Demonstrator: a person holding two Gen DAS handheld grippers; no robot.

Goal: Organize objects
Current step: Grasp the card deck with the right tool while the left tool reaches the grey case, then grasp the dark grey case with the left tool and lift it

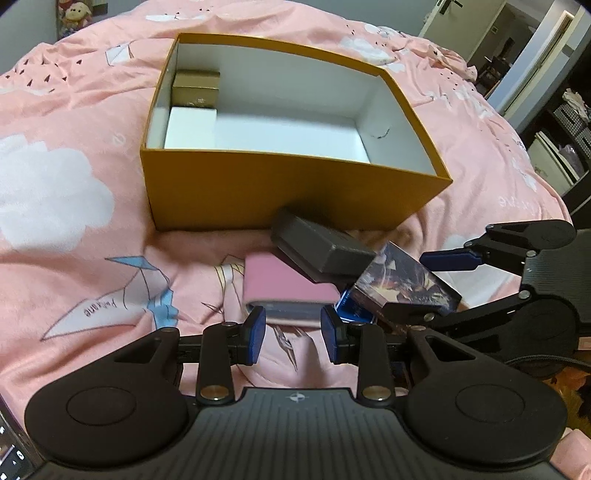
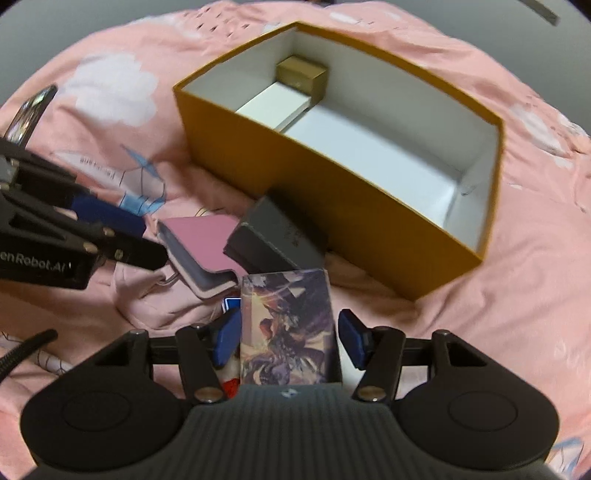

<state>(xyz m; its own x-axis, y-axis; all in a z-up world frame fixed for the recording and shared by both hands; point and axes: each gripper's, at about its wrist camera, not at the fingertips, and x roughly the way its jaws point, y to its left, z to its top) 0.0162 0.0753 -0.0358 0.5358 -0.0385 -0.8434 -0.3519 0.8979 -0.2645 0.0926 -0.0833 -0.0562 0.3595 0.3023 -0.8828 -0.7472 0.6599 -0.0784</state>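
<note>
An open orange box [image 1: 288,192] with a white inside stands on the pink bed cover and holds a small gold box [image 1: 195,86] and a white box [image 1: 190,127]. In front of it lie a dark grey box [image 1: 321,247], a pink wallet [image 1: 284,286] and an illustrated card box [image 1: 402,284] resting on a blue pack [image 1: 351,304]. My left gripper [image 1: 293,334] is open just short of the wallet, with nothing between its pads. My right gripper [image 2: 288,341] straddles the illustrated card box [image 2: 288,325]. Its pads sit beside the box edges without pressing.
The rumpled pink bed cover [image 1: 74,240] spreads all around. A shiny flat device [image 2: 31,110] lies at the far left of the right wrist view. Shelves and a doorway [image 1: 546,92] are beyond the bed's right edge. A plush toy [image 1: 75,14] sits far back left.
</note>
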